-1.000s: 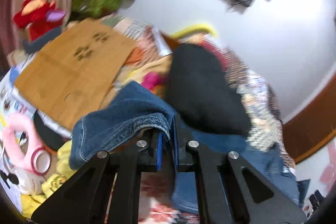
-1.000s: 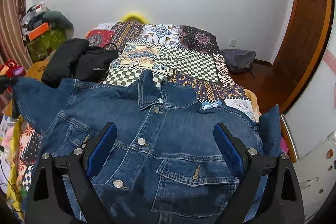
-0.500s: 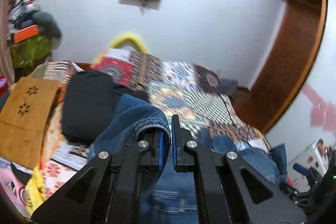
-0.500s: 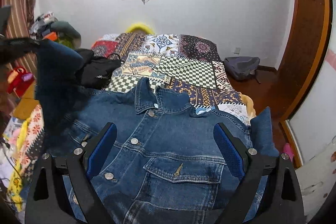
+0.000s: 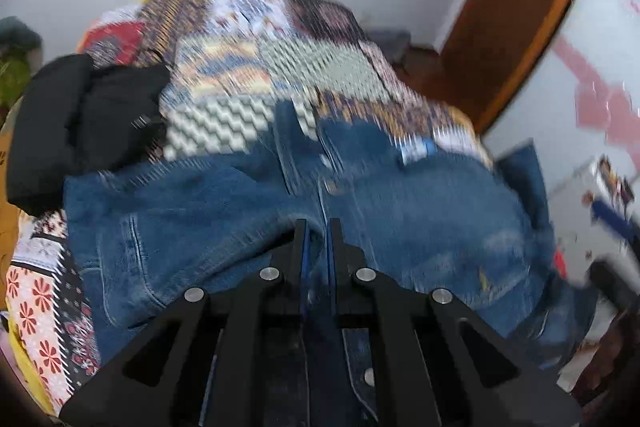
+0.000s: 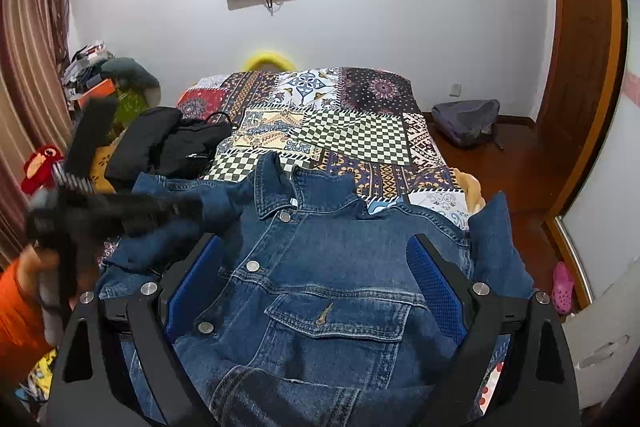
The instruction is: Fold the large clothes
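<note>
- Left wrist view: the left hand-held gripper (image 5: pixel 316 227) is pinching a fold of the denim jacket (image 5: pixel 420 219), its jaws pressed almost together with blue cloth caught between the blue pads (image 5: pixel 305 259). The picture is smearing with blur, so the exact seam being held is hard to tell; it looks like the sleeve (image 5: pixel 168 227).
- The jacket is lying on the bed (image 5: pixel 280 67), filling the frame from nine o'clock round to three o'clock of the pinching tips, with the collar at twelve o'clock just beyond them. A heap of black clothes (image 5: pixel 80 115) is sitting at ten o'clock, well apart from the grip.
- Right wrist view: the right hand-held gripper (image 6: pixel 316 267) is standing spread wide and empty, hovering over the jacket's chest (image 6: pixel 320 267) with nothing touching its pads. The chest pocket (image 6: pixel 336 315) is lying at six o'clock between its jaws, the collar (image 6: pixel 296 187) at twelve o'clock.
- The left hand-held gripper (image 6: pixel 112 211) is showing here at nine o'clock, blurred, holding the sleeve (image 6: pixel 208 203) over the jacket's front, with an orange sleeve of the person (image 6: pixel 16 311) behind it at eight o'clock.
- The jacket's long axis is running from six to twelve o'clock, collar away. Judging by this, the sleeve fold is in hand and turns on laying the sleeve down toward three o'clock across that axis; the left hand is the nearer, while the far sleeve (image 6: pixel 496 247) at three o'clock lies nearer the right.
</note>
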A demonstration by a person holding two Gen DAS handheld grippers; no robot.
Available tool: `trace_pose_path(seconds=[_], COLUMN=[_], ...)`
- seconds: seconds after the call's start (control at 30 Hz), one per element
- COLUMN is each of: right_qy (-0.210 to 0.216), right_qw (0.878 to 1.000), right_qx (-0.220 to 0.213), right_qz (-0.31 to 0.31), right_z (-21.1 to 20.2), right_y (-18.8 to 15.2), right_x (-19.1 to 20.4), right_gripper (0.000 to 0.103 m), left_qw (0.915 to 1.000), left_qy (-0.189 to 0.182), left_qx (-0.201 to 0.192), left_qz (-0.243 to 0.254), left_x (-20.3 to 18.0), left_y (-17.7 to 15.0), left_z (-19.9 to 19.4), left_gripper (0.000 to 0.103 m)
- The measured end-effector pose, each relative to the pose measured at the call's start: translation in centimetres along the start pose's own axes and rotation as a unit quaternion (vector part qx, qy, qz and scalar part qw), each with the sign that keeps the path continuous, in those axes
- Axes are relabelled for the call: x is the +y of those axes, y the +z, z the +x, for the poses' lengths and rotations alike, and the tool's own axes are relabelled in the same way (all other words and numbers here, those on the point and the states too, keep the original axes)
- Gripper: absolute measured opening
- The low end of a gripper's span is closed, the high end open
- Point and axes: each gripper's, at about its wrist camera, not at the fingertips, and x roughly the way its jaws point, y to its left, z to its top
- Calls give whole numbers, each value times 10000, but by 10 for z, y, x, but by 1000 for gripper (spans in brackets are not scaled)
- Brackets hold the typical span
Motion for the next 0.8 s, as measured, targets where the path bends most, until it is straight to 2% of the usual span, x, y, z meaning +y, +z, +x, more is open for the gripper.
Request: trace_pose_path(seconds=[0.1, 0.2, 0.23, 0.27, 0.4, 0.6, 0.63, 0.73, 0.8], right_qy=[-29, -23, -38, -55, -15, -73, -36, 216, 359], right_qw=[10000, 10000, 10000, 9999, 9998, 9981, 9977, 9956, 9930], right_qx=[-52, -61, -67, -76, -149, -305, -318, -330, -333], right_qz=[29, 14, -15, -54, -147, -525, -596, -852, -1074], right_z=[-3, -5, -5, -6, -10, -13, -13, -12, -10], right_y=[0, 1, 1, 2, 6, 23, 26, 35, 40], right_x=[0, 1, 3, 5, 10, 32, 37, 53, 66], right_gripper=[92, 92, 92, 92, 92, 92, 92, 92, 92], left_qw=[9990, 9977, 9980, 9985, 9990, 9960, 9946, 9916, 9888], left_qy=[32, -2, -12, 23, 269, 632, 738, 896, 1028], left_qx=[381, 598, 538, 450, 64, -564, -687, -930, -1081], left_qz=[243, 328, 324, 305, 346, 301, 262, 91, -16], left_x=[-12, -17, -17, -17, -11, 14, 22, 46, 60], left_y=[-14, -25, -28, -30, -28, -23, -24, -30, -35], left_z=[15, 17, 13, 9, -18, -66, -75, -95, -103], left_gripper=[9, 34, 44, 49, 54, 68, 72, 96, 98])
